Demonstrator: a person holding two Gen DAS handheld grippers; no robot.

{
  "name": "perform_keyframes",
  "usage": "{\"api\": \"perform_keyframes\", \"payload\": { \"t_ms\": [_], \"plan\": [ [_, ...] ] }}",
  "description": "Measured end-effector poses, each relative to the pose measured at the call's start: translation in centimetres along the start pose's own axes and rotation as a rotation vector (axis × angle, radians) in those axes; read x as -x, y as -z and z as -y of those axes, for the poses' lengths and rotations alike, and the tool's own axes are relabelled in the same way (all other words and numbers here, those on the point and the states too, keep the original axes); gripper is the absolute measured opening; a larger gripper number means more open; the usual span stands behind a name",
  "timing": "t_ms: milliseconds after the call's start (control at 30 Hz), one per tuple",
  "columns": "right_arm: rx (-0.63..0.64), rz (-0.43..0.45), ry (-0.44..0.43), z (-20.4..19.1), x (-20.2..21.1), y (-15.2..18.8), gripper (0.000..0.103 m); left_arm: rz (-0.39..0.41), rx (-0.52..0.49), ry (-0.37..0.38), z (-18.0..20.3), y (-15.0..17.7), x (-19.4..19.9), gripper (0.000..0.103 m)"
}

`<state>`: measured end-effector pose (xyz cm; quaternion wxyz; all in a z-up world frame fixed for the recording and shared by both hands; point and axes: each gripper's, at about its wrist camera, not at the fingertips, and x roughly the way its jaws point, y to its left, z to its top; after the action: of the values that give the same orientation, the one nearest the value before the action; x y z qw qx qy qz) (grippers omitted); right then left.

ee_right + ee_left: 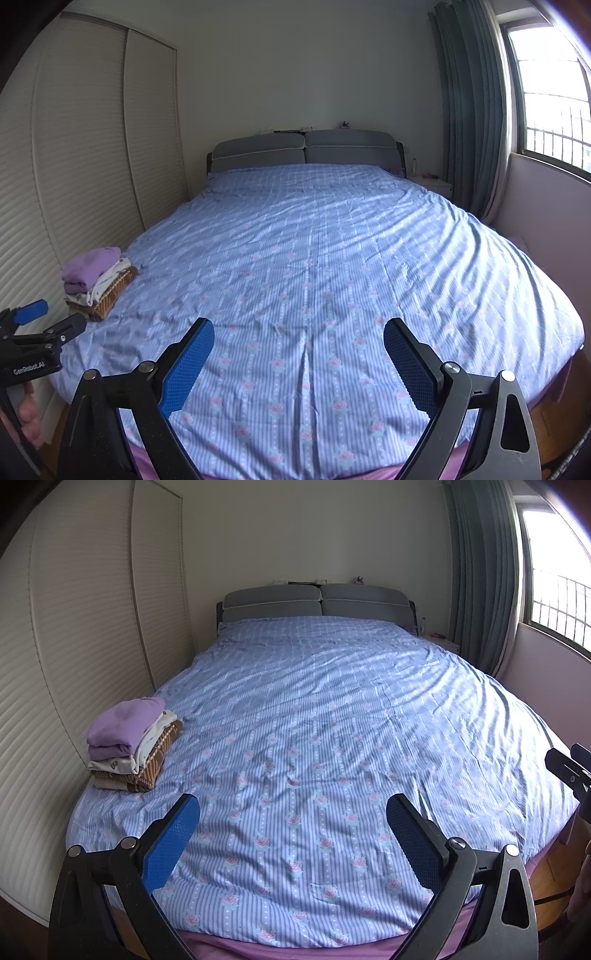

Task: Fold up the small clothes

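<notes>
A stack of folded small clothes (129, 744) lies on the bed's left side near the foot: a purple garment on top, a white one under it, a brown striped one at the bottom. It also shows in the right wrist view (98, 282). My left gripper (293, 808) is open and empty above the foot of the bed, right of the stack. It appears at the left edge of the right wrist view (55, 317). My right gripper (299, 332) is open and empty above the foot of the bed. Part of it shows at the right edge of the left wrist view (570, 768).
The bed (332, 709) has a blue striped floral cover and a grey headboard (317, 602). A louvred wardrobe (81, 627) stands close along the left. Curtains (480, 572), a window and a small nightstand (445, 642) are at the right.
</notes>
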<state>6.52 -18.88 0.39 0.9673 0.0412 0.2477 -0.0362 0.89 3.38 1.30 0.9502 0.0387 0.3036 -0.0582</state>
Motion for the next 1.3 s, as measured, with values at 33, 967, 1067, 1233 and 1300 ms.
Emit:
{"api": "perform_keyframes", "payload": {
  "t_ms": [33, 967, 1067, 1233, 1300],
  "plan": [
    [0.001, 0.0, 0.001, -0.02, -0.01, 0.05, 0.094, 0.0, 0.002, 0.0, 0.03, 0.01, 0.01, 0.103],
    [-0.008, -0.004, -0.007, 0.01, 0.12, -0.05, 0.094, 0.008, 0.001, -0.004, 0.15, -0.36, 0.46, 0.103],
    [-0.009, -0.004, -0.007, 0.03, 0.12, -0.04, 0.094, 0.004, -0.001, -0.006, 0.2, -0.55, 0.46, 0.103],
    [-0.008, -0.003, -0.006, -0.09, 0.11, -0.08, 0.094, 0.007, -0.013, -0.004, 0.32, -0.64, 0.49, 0.103],
    [-0.01, -0.004, -0.006, -0.09, 0.12, -0.07, 0.094, 0.008, -0.013, -0.007, 0.36, -0.62, 0.49, 0.103]
  ]
}}
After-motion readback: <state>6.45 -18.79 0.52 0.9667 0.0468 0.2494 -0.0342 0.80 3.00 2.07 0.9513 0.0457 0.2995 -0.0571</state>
